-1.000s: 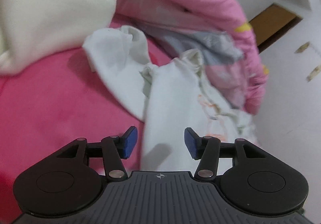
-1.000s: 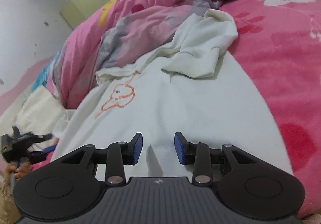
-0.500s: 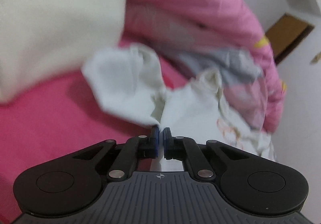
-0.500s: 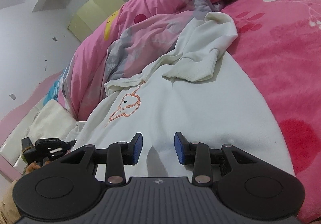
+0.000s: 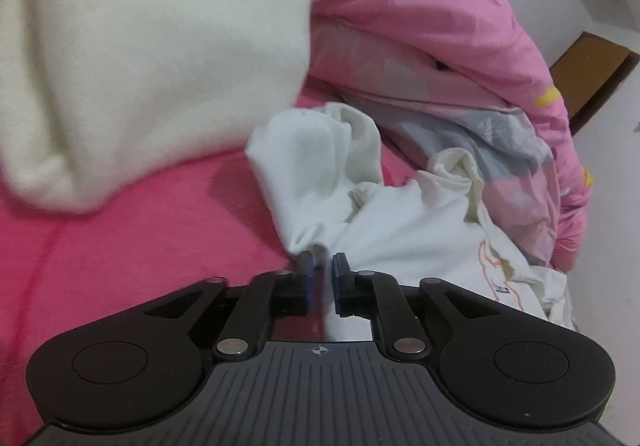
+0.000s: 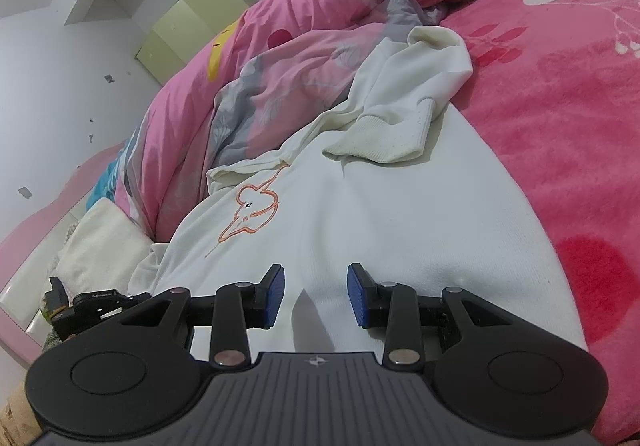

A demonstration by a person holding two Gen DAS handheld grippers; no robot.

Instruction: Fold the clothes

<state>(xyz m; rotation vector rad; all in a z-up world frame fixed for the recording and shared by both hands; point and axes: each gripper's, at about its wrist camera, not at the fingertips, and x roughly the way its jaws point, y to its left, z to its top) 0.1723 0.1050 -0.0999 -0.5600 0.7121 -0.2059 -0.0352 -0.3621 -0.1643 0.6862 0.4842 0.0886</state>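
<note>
Left wrist view: left gripper (image 5: 322, 270), nearly closed, pinches the white sweatshirt (image 5: 404, 230) at its edge on the pink bedspread (image 5: 120, 246), right gripper (image 6: 316, 296) hovering wide apart and empty above; lift evenly, avoiding the rumpled pink duvet (image 6: 304, 46) by the white wall (image 6: 60, 86).

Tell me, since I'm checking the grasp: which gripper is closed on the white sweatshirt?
The left gripper: its blue pads pinch bunched fabric of the white sweatshirt. The right gripper is open above the flat part, holding nothing.

The white sweatshirt (image 6: 400, 214) is soft matt cloth with ribbed cuffs, lying on a fuzzy pink blanket (image 6: 560, 126).
</note>
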